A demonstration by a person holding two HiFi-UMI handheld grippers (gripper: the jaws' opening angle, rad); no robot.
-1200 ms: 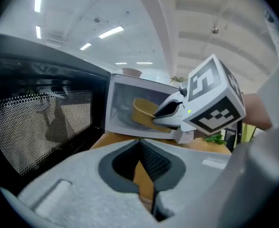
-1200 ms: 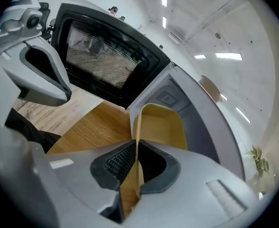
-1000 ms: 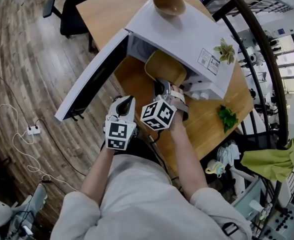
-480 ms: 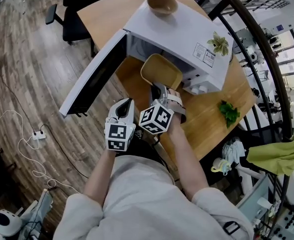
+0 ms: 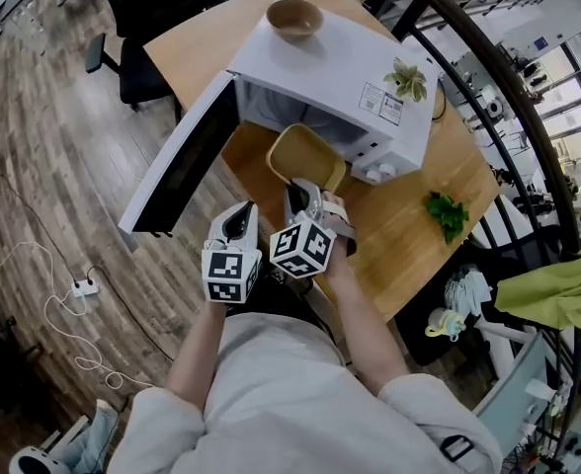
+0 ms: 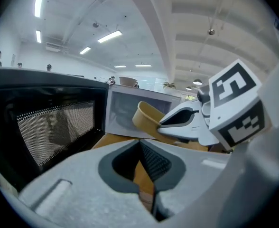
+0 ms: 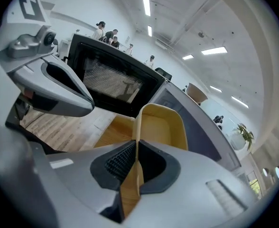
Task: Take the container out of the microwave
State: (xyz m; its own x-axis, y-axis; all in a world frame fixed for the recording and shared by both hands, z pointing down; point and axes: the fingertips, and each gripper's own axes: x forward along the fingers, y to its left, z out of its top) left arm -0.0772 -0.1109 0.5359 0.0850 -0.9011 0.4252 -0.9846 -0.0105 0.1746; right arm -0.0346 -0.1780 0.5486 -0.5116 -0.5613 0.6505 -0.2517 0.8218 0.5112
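Between the right tongs [image 7: 135, 148], the container [image 7: 162, 127] is clamped.

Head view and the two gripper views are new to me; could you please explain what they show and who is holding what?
No robot here: a person holds a hand-held clamp, the tool, in each hand; the marker cubes are part of them. The head view comes from a camera on the person's head, looking steeply down. It shows a wooden table with a white microwave, its door open, a bowl and a small plant on top, and a green sprig on the table beside it. The other two views come from cameras riding on each tool, looking along its jaws. The right tool is clamped on the wall of a yellow container in front of the microwave's opening. The left tool is shut and empty.
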